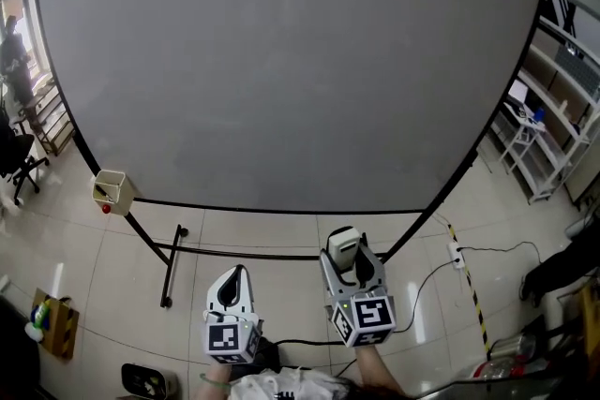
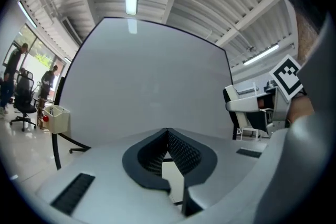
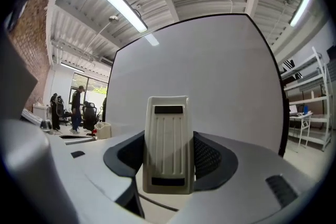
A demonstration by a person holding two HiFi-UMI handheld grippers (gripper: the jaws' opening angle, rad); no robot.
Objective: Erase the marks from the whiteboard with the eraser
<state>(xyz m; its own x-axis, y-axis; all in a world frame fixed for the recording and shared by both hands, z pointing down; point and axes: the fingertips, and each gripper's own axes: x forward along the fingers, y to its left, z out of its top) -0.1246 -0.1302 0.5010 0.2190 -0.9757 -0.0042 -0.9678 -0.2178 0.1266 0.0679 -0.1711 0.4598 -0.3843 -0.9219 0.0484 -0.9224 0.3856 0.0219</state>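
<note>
A large whiteboard [image 1: 281,61] on a black wheeled stand fills the head view; its surface looks plain grey-white with no marks that I can make out. It also shows in the left gripper view as the whiteboard [image 2: 147,92] and in the right gripper view as the whiteboard [image 3: 210,76]. My right gripper [image 1: 350,259] is shut on a cream ribbed eraser [image 3: 168,141], held below the board's lower edge. The eraser [image 1: 343,244] pokes out of the jaws. My left gripper [image 1: 232,288] is shut, with nothing in it [image 2: 167,152].
A small cream box [image 1: 112,189] hangs at the board's lower left corner. The stand's black legs [image 1: 171,269] cross the tiled floor. White shelving [image 1: 548,122] stands at the right, with a power strip and cable [image 1: 458,253] on the floor. People and office chairs [image 1: 17,108] are at far left.
</note>
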